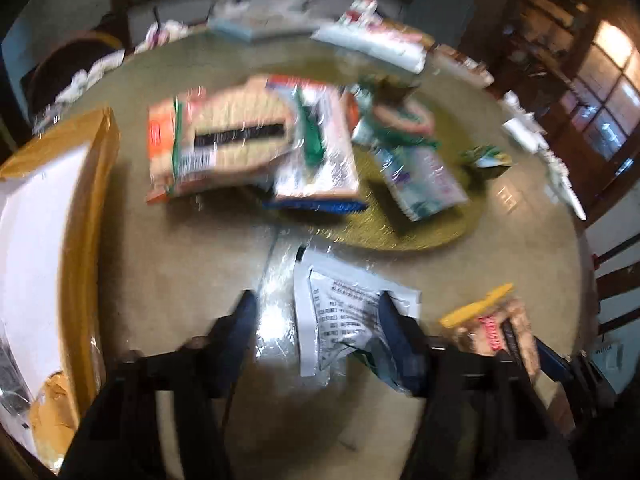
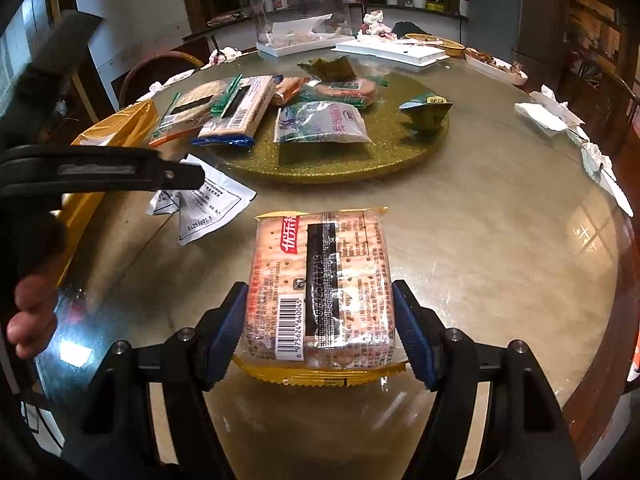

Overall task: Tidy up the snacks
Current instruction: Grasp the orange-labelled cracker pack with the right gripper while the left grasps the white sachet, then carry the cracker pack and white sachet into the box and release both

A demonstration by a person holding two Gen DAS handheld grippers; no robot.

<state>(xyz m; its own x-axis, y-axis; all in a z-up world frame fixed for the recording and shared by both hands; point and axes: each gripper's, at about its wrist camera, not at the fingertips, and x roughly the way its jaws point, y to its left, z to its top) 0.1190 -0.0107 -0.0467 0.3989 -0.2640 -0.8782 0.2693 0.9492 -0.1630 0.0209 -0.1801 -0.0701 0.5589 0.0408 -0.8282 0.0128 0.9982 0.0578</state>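
Note:
My right gripper (image 2: pixel 320 316) is shut on a cracker pack (image 2: pixel 322 284) with yellow ends, held just above the glass tabletop. The same pack shows at the lower right of the blurred left wrist view (image 1: pixel 492 328). My left gripper (image 1: pixel 316 316) stands wide open over a white printed wrapper (image 1: pixel 344 312), its right finger at the wrapper's edge. The wrapper also lies left of centre in the right wrist view (image 2: pixel 208 204). Several snack packs (image 2: pixel 232 108) lie on the gold turntable (image 2: pixel 360 160).
A yellow box (image 1: pixel 76 216) with a white face lies at the table's left. A clear plastic case (image 2: pixel 300 12), a white tray (image 2: pixel 392 50) and dishes stand at the far side. Crumpled tissues (image 2: pixel 556 108) lie along the right rim.

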